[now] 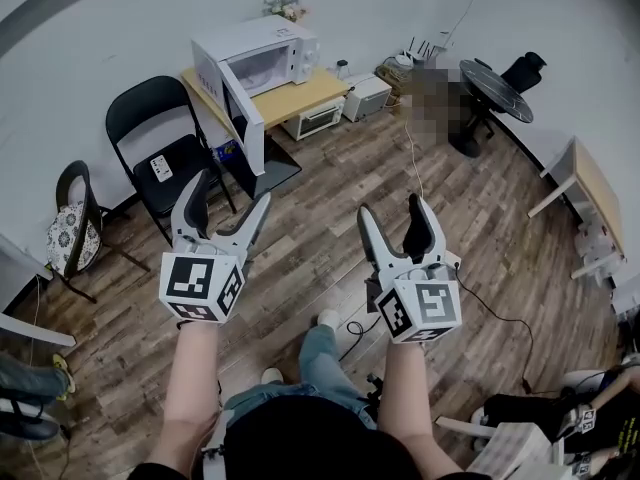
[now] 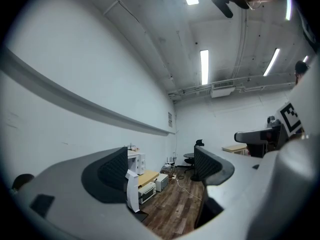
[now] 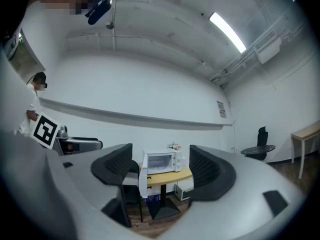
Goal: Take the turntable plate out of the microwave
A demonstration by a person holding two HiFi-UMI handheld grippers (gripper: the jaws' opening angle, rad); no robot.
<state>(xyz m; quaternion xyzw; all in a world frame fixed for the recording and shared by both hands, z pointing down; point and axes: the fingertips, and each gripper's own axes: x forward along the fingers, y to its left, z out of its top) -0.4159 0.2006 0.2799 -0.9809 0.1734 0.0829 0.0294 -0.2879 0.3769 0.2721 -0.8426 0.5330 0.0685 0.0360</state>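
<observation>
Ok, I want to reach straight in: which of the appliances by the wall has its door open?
The white microwave on the wooden table: its door swings wide open. The toaster oven and white box on the floor look shut.

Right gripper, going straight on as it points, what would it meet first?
Probably the microwave, framed between the open jaws of the right gripper; nothing nearer shows. Depth is unclear, so its swung-open door might come first.
</observation>
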